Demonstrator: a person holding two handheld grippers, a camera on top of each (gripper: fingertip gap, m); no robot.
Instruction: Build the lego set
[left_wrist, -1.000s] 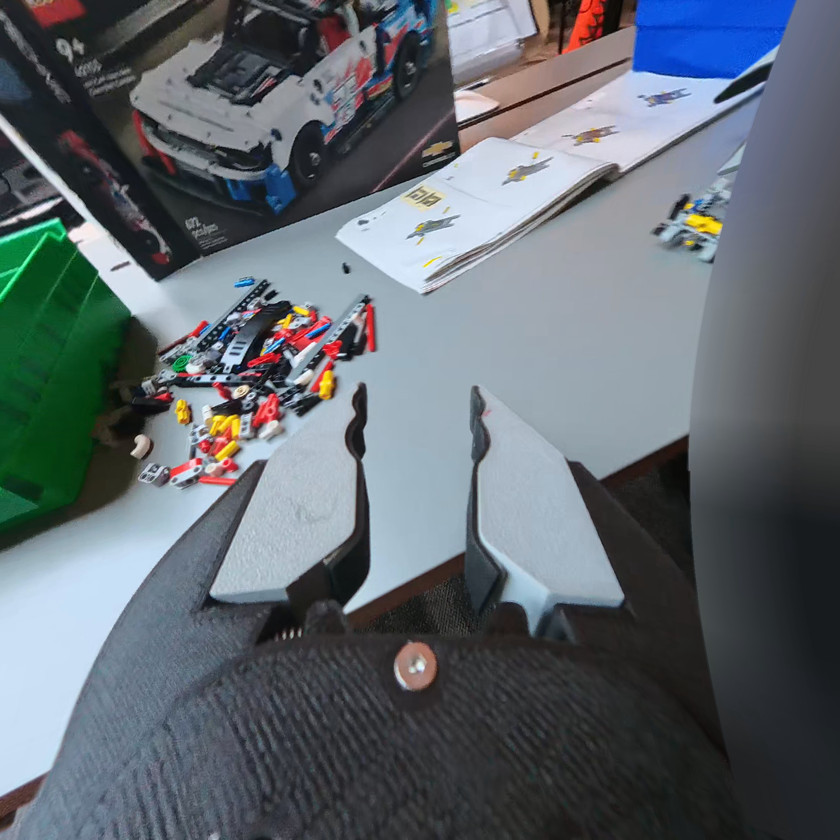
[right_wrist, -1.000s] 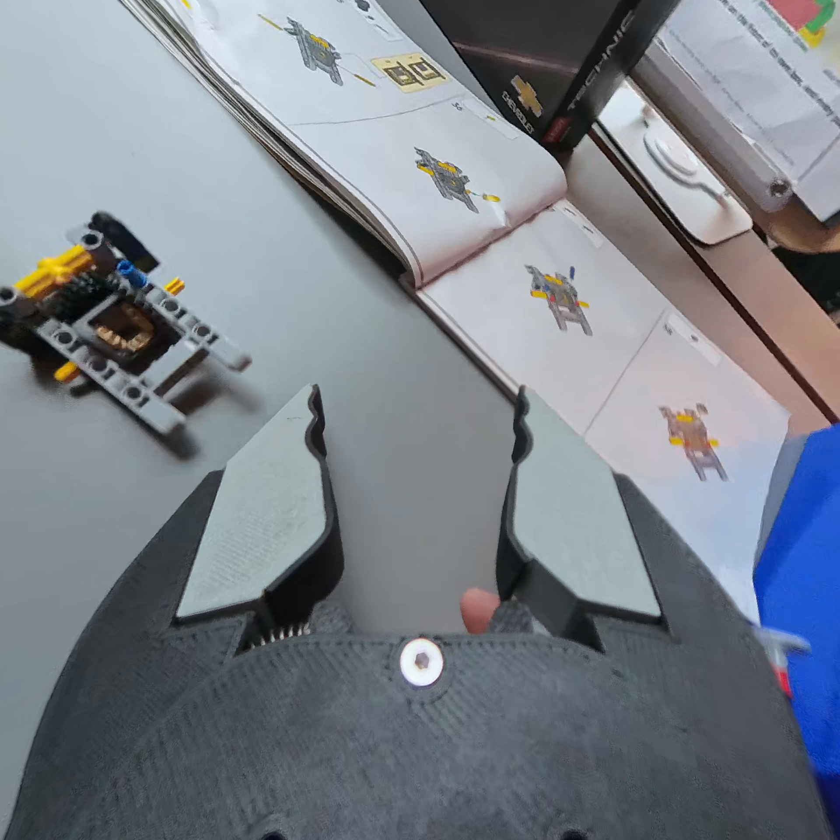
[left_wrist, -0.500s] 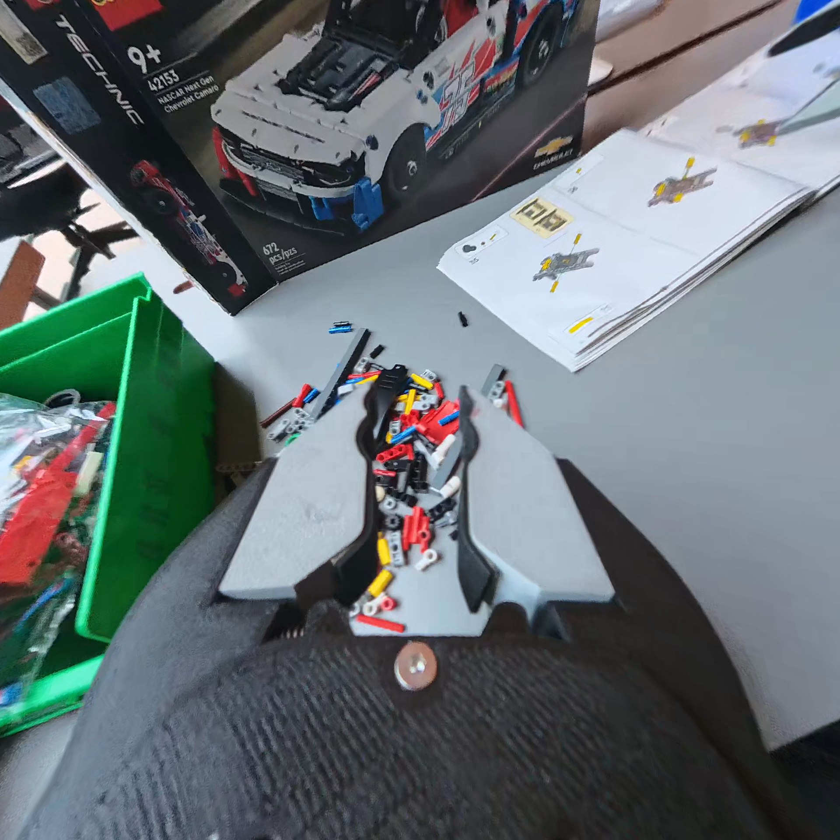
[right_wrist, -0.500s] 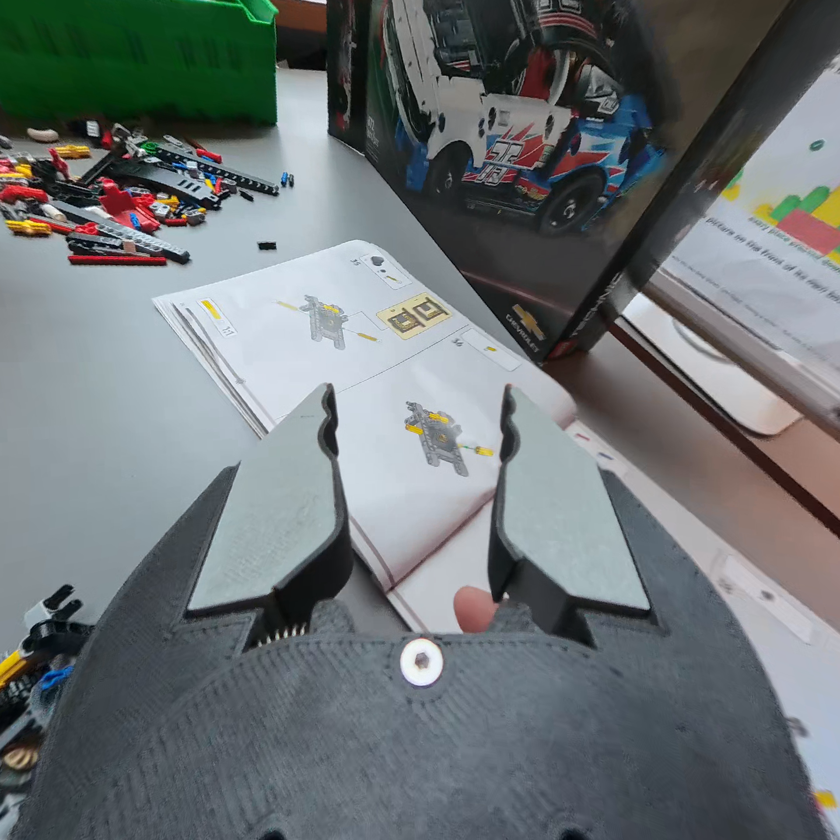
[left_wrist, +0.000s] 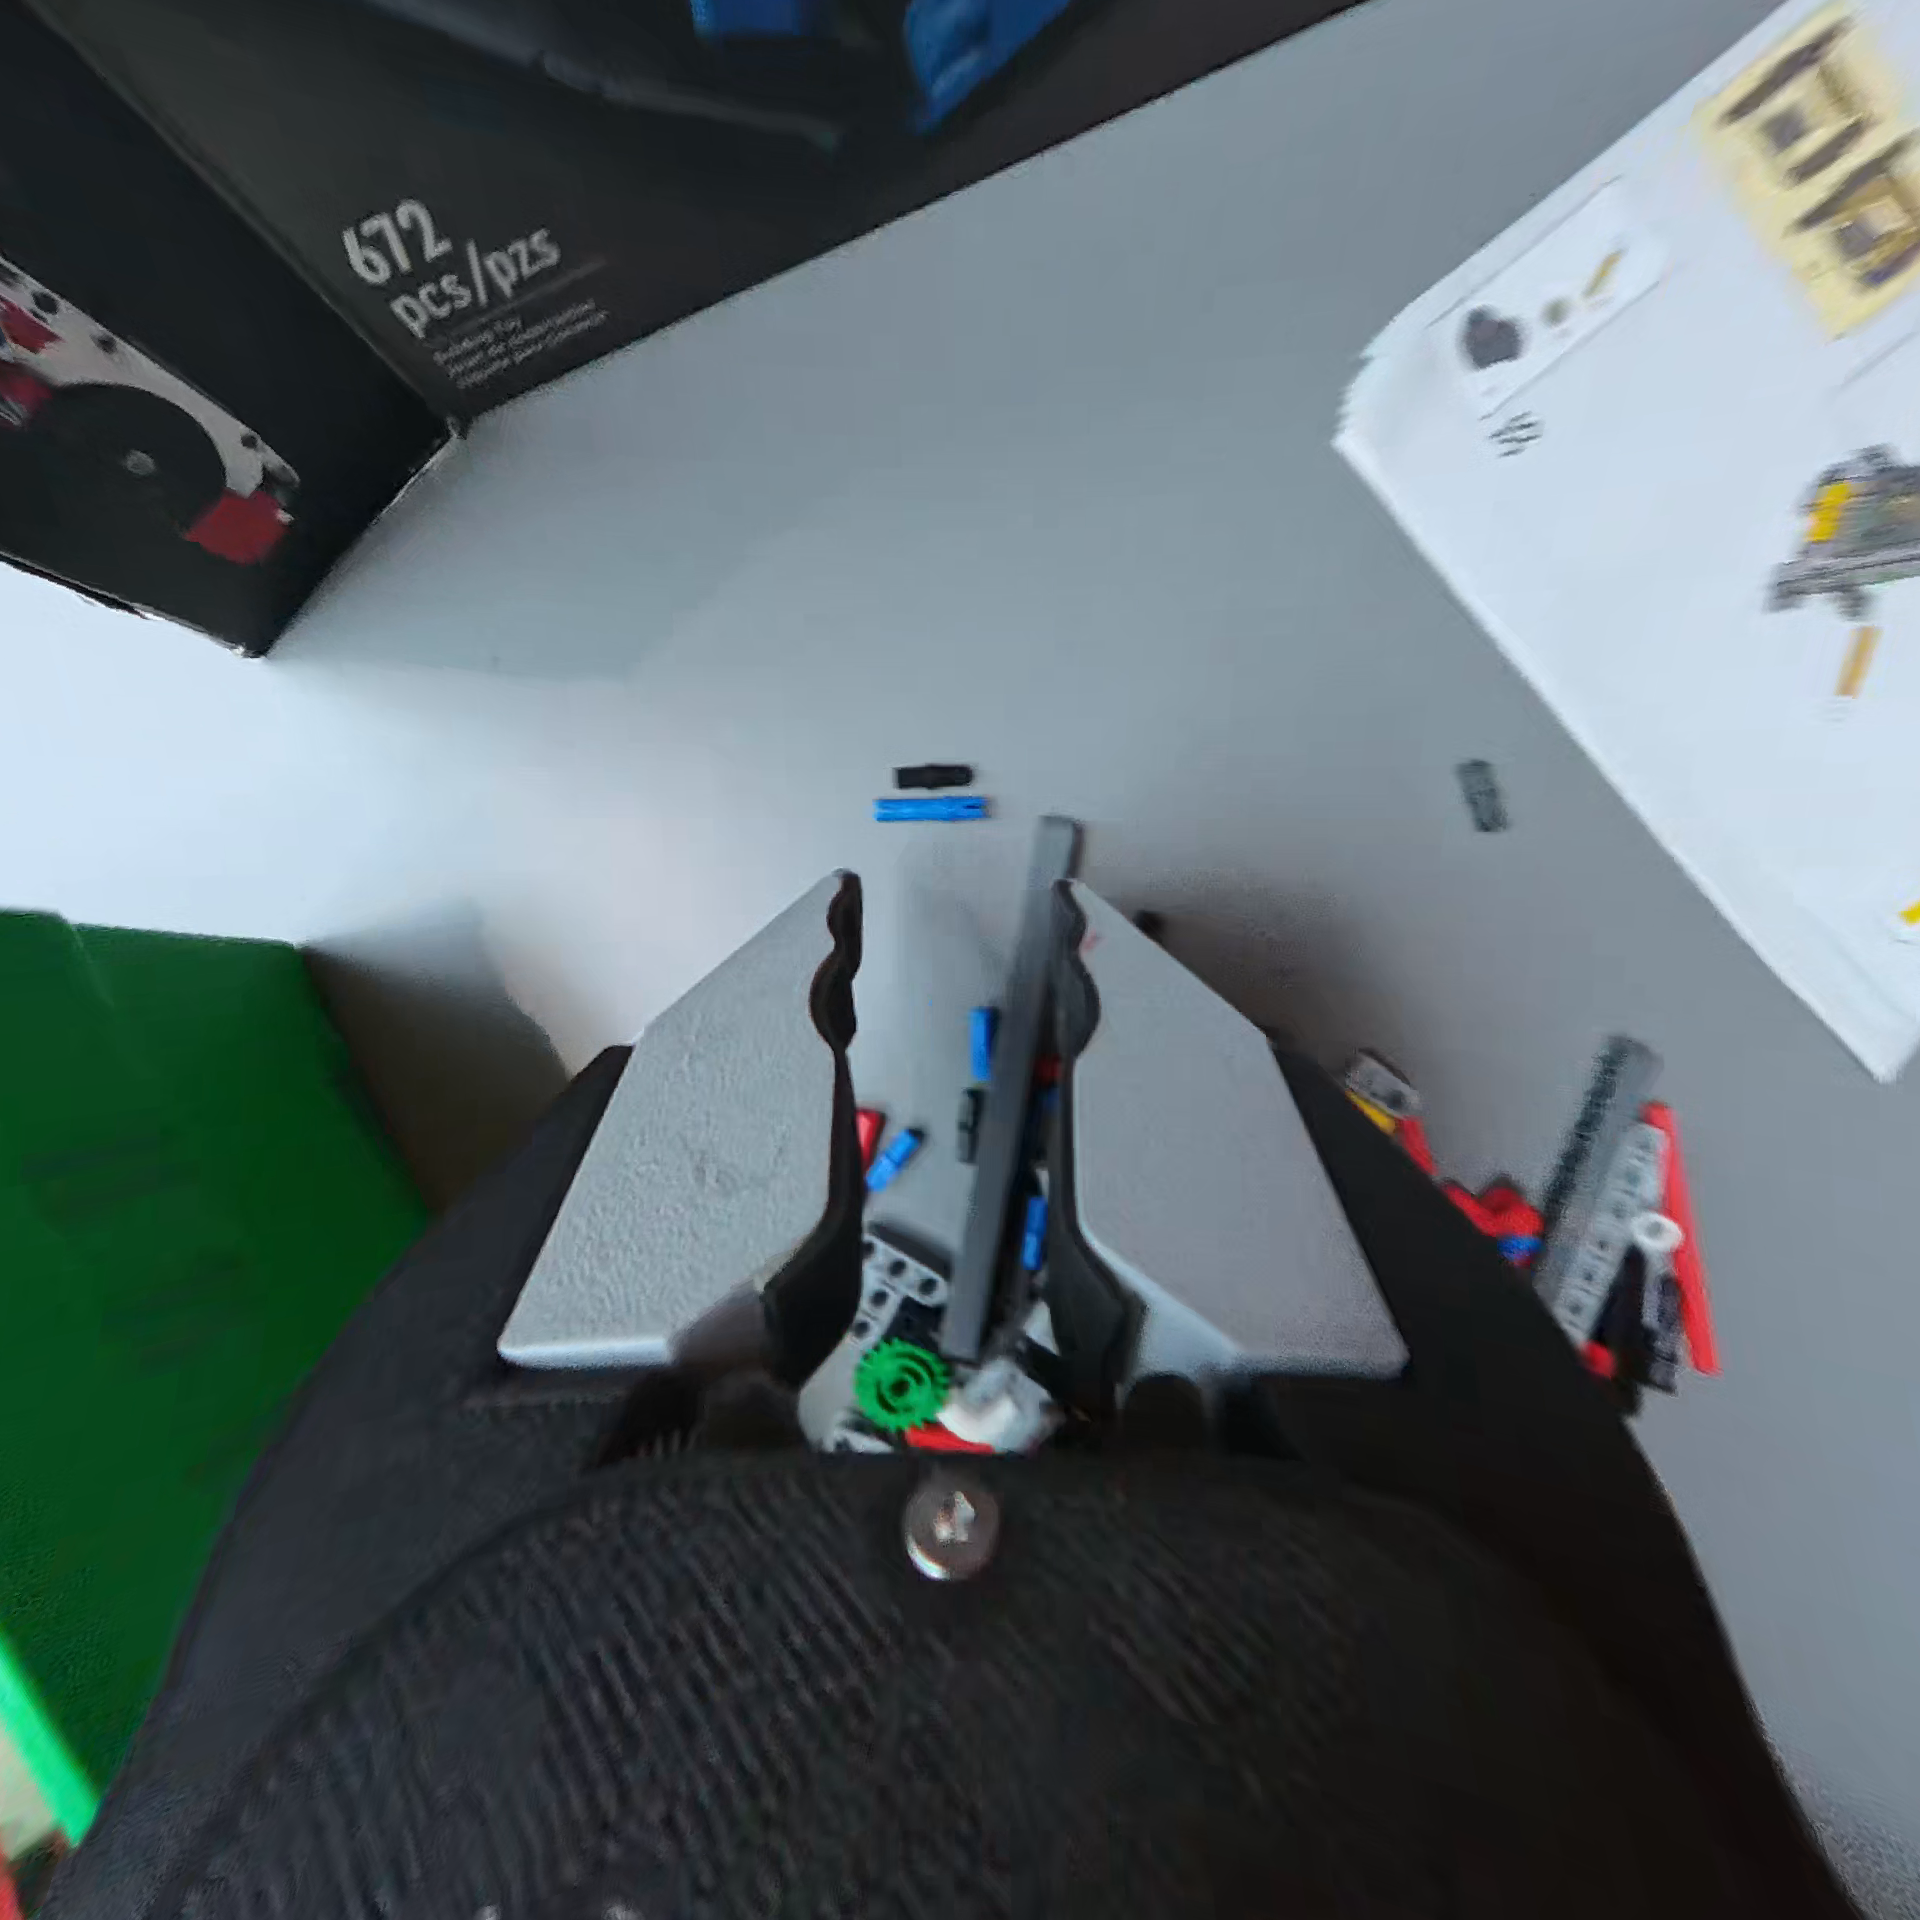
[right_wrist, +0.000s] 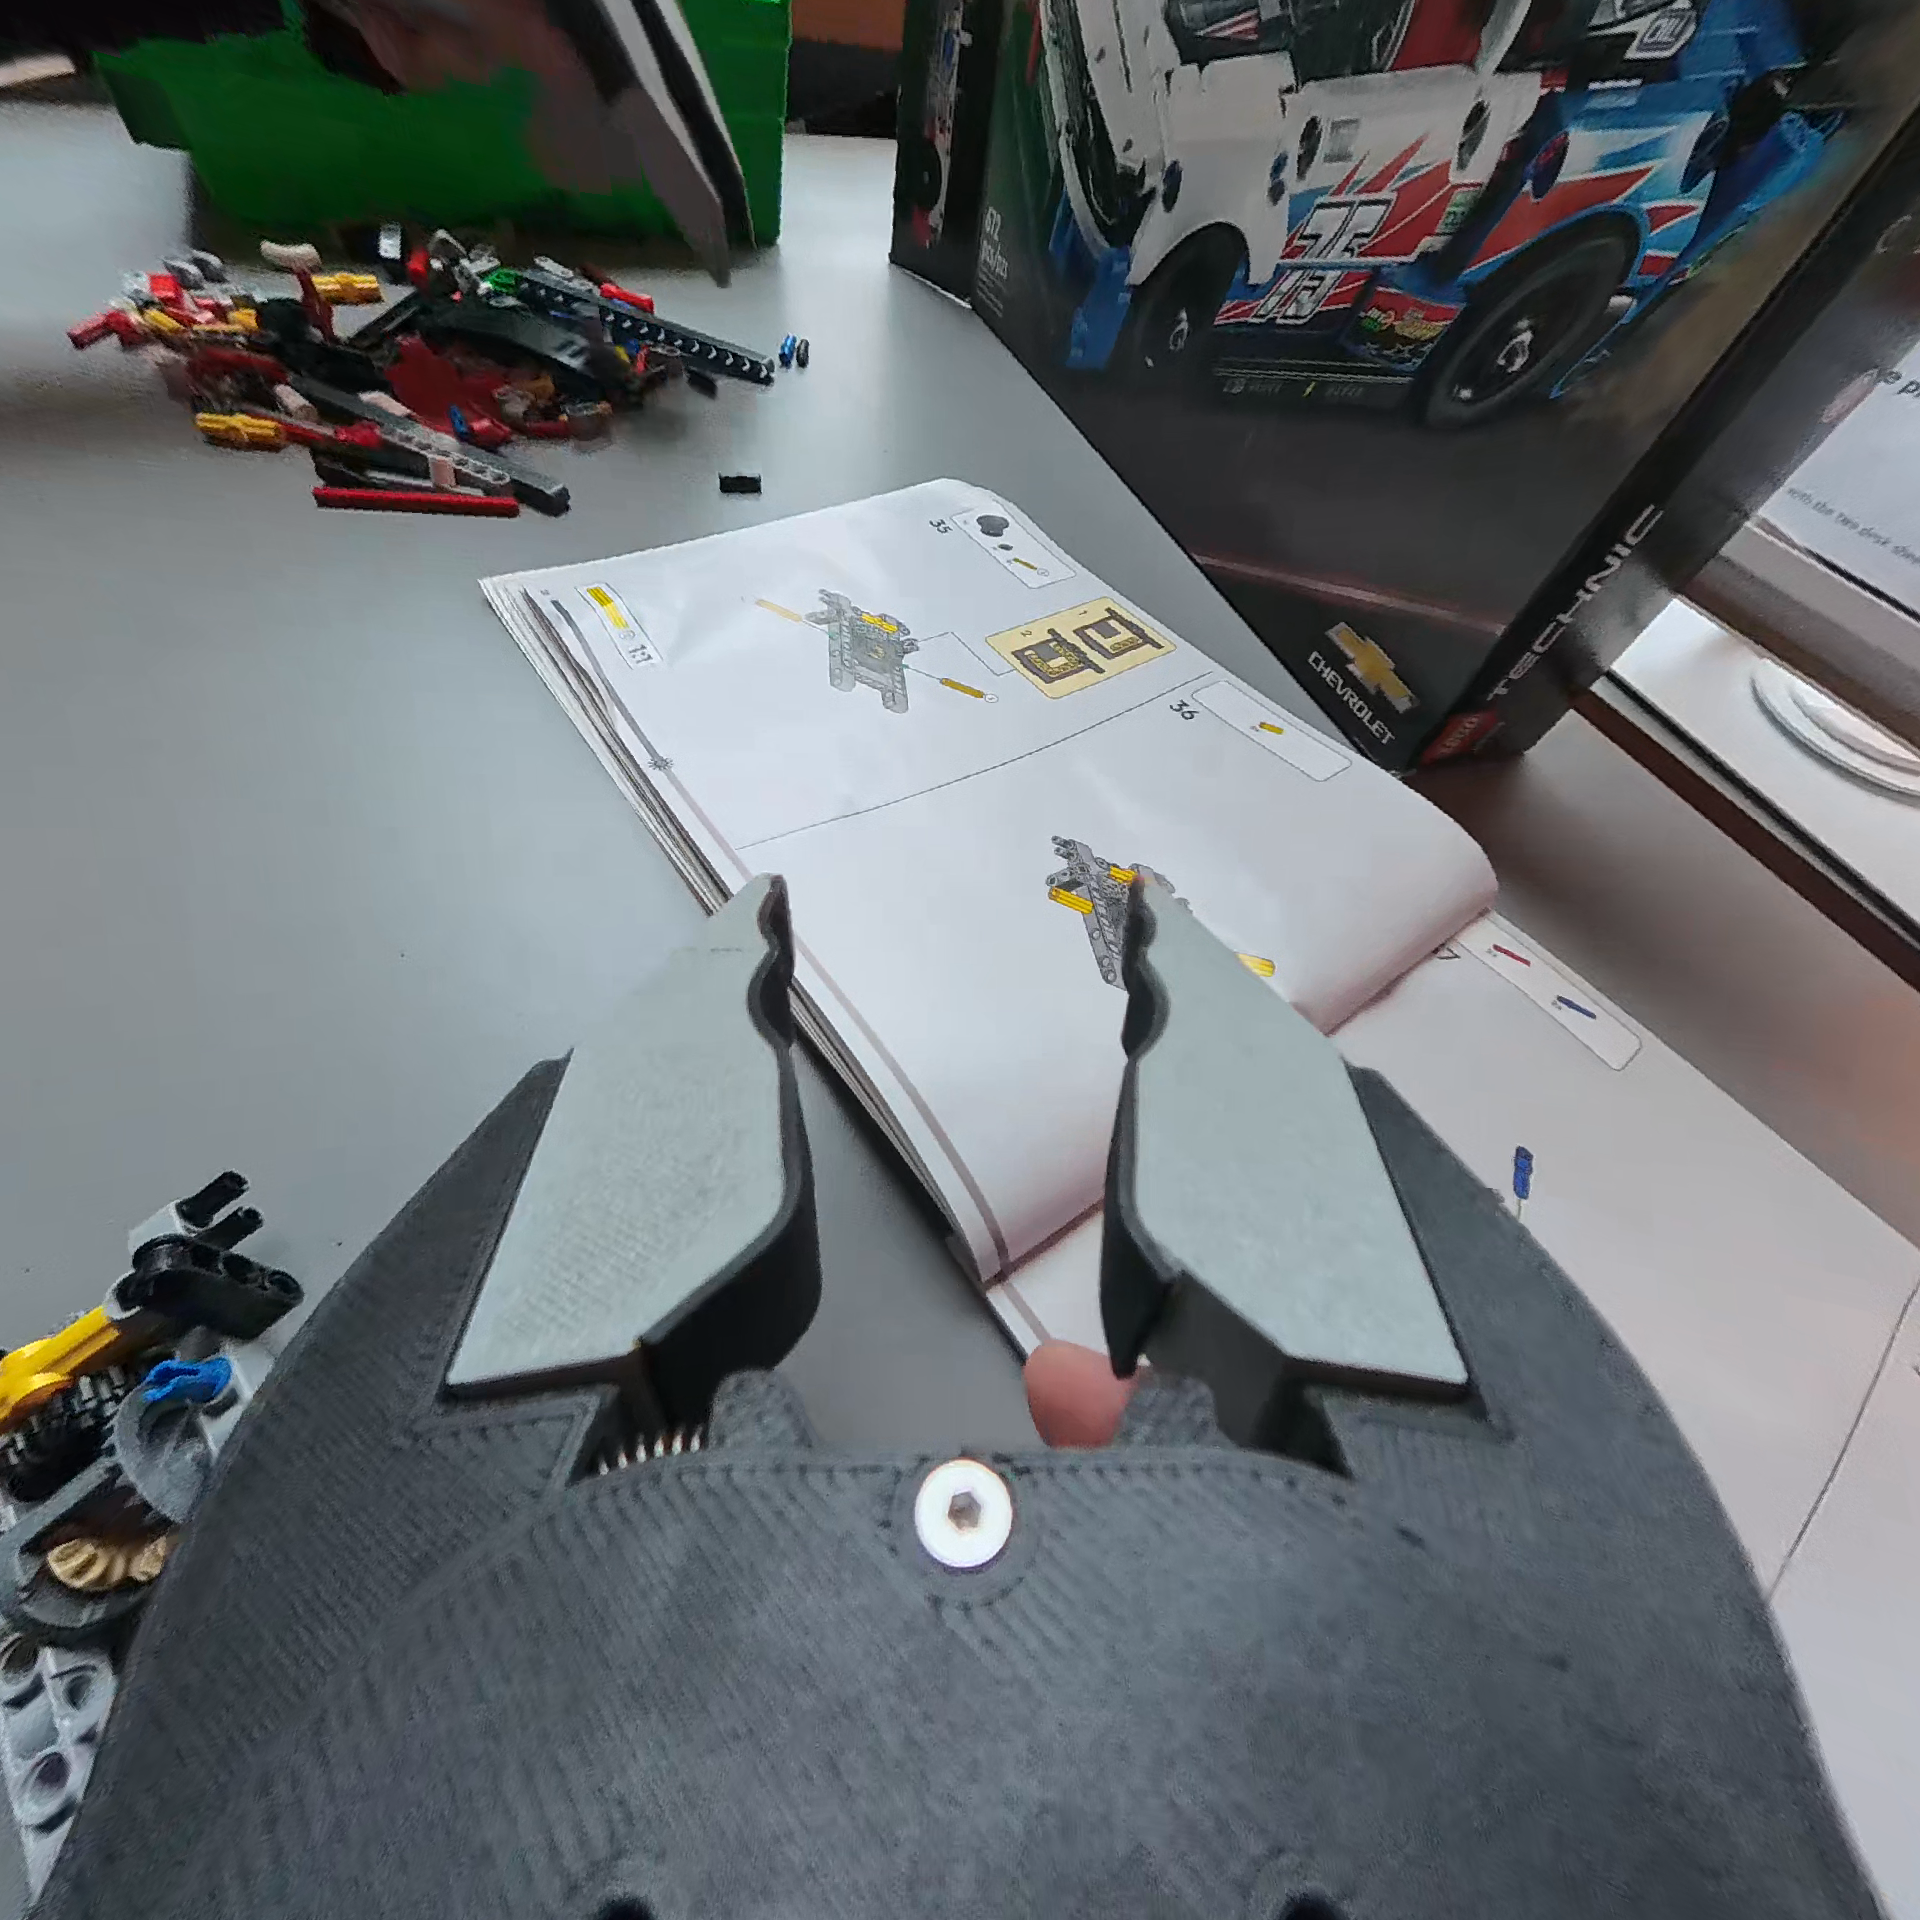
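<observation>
My left gripper (left_wrist: 956, 888) hangs low over the pile of loose lego pieces (left_wrist: 1600, 1216), jaws apart. A long dark grey beam (left_wrist: 1013, 1091) lies on the table between its fingers, close along the right pad and clear of the left pad. It is not gripped. A blue pin (left_wrist: 930, 808) and a black pin (left_wrist: 932, 775) lie just beyond the tips. My right gripper (right_wrist: 956, 894) is open and empty above the open instruction booklet (right_wrist: 935, 727). The part-built grey and yellow assembly (right_wrist: 114, 1403) lies at its lower left. The left gripper also shows far off in the right wrist view (right_wrist: 707, 229).
The black set box (right_wrist: 1403, 260) stands at the back. A green bin (left_wrist: 156, 1195) stands left of the pile (right_wrist: 416, 353). A green gear (left_wrist: 900, 1382) lies near the left gripper's base. A fingertip (right_wrist: 1070, 1392) shows behind the right jaws. The table (right_wrist: 260, 831) is grey. One gripper's finger ends stand about 35 cm off the other's. The black pin (left_wrist: 932, 775) lies some 4 cm from my left tips, 35 cm from my right tips.
My left gripper moved forward and down over the pile, its jaws narrower than a second ago. My right gripper swung from the assembly to the booklet and narrowed a little, holding nothing.
</observation>
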